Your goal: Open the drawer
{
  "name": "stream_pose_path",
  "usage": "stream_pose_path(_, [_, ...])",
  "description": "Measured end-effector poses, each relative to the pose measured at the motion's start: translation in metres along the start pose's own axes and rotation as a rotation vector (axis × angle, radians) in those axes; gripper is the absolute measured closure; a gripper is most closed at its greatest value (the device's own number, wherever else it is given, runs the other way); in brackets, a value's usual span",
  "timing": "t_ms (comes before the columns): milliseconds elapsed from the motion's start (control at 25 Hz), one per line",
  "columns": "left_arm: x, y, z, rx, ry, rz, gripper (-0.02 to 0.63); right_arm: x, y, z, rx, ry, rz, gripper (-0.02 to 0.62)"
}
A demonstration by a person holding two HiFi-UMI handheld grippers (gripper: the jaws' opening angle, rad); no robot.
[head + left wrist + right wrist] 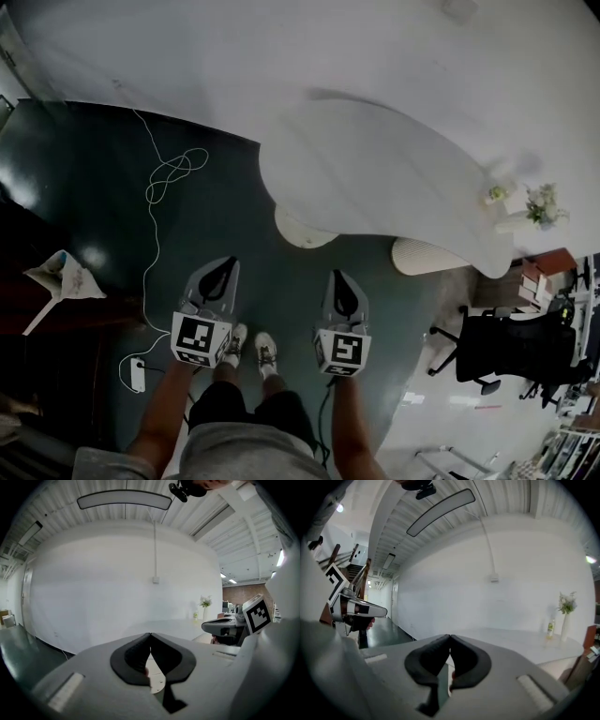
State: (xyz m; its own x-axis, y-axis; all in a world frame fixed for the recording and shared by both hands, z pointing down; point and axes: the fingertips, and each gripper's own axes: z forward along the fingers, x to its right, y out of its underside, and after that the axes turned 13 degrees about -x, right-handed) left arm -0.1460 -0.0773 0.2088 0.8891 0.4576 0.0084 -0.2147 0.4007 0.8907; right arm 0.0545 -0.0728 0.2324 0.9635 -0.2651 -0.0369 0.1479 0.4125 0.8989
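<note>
No drawer shows in any view. In the head view my left gripper (217,269) and right gripper (343,281) are held side by side above the dark floor, pointing toward a white curved table (394,169). Both are shut with nothing between the jaws. The left gripper view shows its black pads (136,656) meeting at the tip, with the white wall and table beyond. In the right gripper view the pads (466,660) also touch at the tip. Each gripper appears at the edge of the other's view.
The table stands on round white bases (305,230). A white cable (159,178) trails over the floor to a power strip (138,375). A vase of flowers (539,204) is on the table's right end. A black office chair (511,347) stands at the right.
</note>
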Motion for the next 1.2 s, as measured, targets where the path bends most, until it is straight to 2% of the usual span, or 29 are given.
stream_pose_path(360, [0.01, 0.056, 0.079, -0.03, 0.112, 0.016, 0.597, 0.016, 0.076, 0.055, -0.073, 0.082, 0.066, 0.592])
stream_pose_path(600, [0.021, 0.116, 0.133, -0.06, 0.18, 0.026, 0.597, 0.026, 0.137, 0.1, -0.101, 0.113, 0.103, 0.592])
stream_pose_path(960, [0.012, 0.204, 0.207, -0.088, 0.182, 0.022, 0.596, 0.028, 0.24, 0.167, -0.167, 0.115, 0.114, 0.592])
stream_pose_path(1200, [0.011, 0.264, 0.255, -0.112, 0.189, 0.023, 0.597, 0.031, 0.295, 0.213, -0.181, 0.104, 0.127, 0.592])
